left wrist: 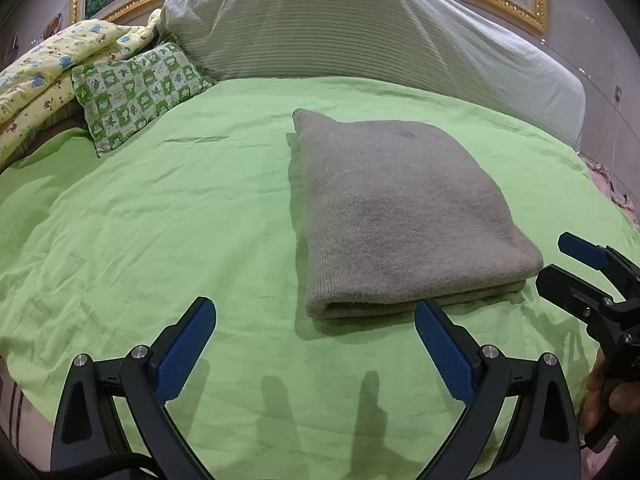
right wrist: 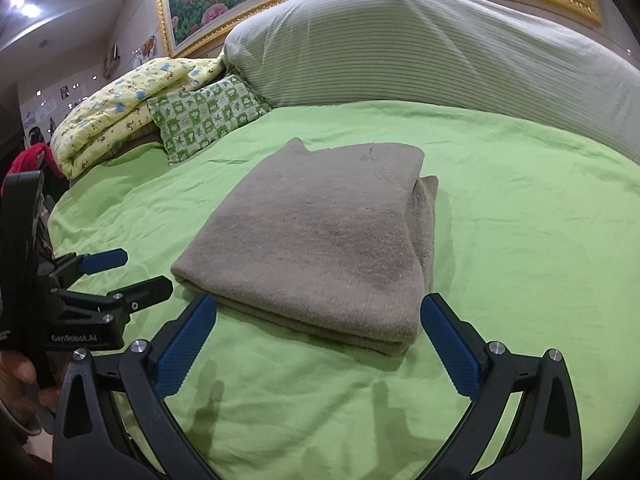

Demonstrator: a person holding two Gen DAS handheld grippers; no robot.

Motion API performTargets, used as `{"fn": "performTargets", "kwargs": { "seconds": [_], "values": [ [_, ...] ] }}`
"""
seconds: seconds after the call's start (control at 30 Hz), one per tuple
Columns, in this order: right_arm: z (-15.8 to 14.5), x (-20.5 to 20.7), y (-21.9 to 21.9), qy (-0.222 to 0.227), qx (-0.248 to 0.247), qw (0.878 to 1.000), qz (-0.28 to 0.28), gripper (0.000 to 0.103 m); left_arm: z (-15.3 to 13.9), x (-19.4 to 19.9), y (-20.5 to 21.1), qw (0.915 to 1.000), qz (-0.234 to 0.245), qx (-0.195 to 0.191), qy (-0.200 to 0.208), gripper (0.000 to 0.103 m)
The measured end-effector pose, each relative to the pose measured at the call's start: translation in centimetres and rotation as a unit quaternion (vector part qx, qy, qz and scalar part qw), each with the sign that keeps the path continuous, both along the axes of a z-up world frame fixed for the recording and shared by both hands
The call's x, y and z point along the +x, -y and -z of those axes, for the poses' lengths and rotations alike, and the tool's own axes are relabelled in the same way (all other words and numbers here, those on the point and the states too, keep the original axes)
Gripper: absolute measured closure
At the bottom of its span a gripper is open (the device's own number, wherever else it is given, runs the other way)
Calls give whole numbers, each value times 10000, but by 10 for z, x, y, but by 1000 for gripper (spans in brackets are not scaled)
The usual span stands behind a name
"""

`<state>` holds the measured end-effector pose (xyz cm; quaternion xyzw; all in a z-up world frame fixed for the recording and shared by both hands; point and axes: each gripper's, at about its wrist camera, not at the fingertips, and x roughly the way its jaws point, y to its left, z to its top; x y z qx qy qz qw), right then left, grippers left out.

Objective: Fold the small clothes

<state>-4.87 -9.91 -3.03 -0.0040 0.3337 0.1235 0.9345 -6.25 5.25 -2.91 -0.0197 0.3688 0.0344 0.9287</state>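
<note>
A grey knitted garment [left wrist: 396,212] lies folded into a thick rectangle on the green bed sheet [left wrist: 160,220]; it also shows in the right wrist view [right wrist: 320,240]. My left gripper [left wrist: 316,316] is open and empty, just in front of the garment's near folded edge, not touching it. My right gripper [right wrist: 318,312] is open and empty, its jaws standing at either side of the garment's near edge. Each gripper shows in the other's view: the right one [left wrist: 560,260] at the right edge, the left one [right wrist: 140,272] at the left.
A large striped grey pillow [left wrist: 360,32] lies along the back. A green patterned cushion [left wrist: 136,88] and a yellow printed quilt [left wrist: 48,68] sit at the back left. A gold picture frame [right wrist: 280,4] hangs behind. The bed edge drops off at the left.
</note>
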Motion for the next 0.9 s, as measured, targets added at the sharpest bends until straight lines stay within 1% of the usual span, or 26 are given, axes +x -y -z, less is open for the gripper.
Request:
{"fn": "performTargets", "kwargs": {
  "seconds": [0.13,0.4,0.7,0.9],
  "values": [
    [1,4,0,3,-7,10000,3,1,0,7,2,10000,-46,33,8,3],
    [4,11,2,29,33,10000,-21,1,0,17,2,10000,-2,-40,42,3],
    [11,18,7,-11,86,9999,65,1,2,23,4,10000,65,-63,16,3],
    [11,18,9,-3,147,9998,102,1,1,22,5,9999,89,-77,55,3]
  ]
}}
